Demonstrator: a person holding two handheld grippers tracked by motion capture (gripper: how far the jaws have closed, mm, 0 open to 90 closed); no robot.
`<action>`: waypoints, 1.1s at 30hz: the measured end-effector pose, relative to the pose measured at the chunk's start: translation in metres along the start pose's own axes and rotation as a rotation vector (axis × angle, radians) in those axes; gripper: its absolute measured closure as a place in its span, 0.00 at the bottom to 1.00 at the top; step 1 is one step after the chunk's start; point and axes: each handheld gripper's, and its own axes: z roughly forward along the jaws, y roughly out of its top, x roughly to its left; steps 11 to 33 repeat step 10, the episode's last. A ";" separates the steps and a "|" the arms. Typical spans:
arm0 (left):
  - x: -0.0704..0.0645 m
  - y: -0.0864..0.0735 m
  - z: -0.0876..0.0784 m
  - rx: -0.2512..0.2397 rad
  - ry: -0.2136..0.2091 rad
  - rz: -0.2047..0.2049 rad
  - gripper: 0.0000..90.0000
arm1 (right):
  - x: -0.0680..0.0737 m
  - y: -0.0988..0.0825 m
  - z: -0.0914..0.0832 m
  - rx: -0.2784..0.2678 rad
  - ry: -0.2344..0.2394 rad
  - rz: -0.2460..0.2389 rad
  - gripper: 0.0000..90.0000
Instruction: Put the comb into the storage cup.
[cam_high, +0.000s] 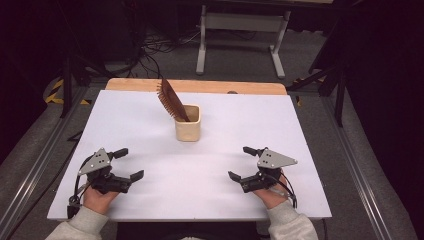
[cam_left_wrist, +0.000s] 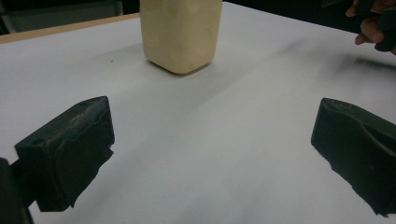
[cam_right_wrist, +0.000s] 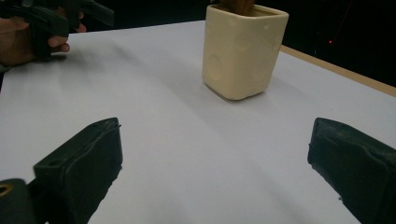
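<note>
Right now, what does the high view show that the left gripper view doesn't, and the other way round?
High view alone: the brown comb leaning out of the cream cup, the left gripper from above, and the wooden table edge's full run. Left gripper view alone: shallow round dimples on the cup's wall. Both share the cup, the white tabletop and the right gripper.

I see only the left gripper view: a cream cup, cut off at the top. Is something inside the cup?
Observer: Yes. A brown comb stands in the cream cup, leaning toward the left side of the table.
Operator: Is the right gripper holding something?
Observer: No. The right gripper rests near the front edge with its jaws open and nothing between them.
Operator: And what is behind the white board?
Observer: A wooden strip along the far edge of the white board.
</note>
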 end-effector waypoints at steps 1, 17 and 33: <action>0.000 0.000 0.000 -0.001 -0.005 -0.002 0.00 | 0.000 0.000 0.000 0.004 -0.002 0.002 0.04; 0.001 0.001 -0.002 -0.007 -0.016 -0.026 0.00 | -0.001 -0.001 0.000 -0.002 -0.001 0.009 0.04; 0.001 0.001 -0.002 -0.007 -0.016 -0.026 0.00 | -0.001 -0.001 0.000 -0.002 -0.001 0.009 0.04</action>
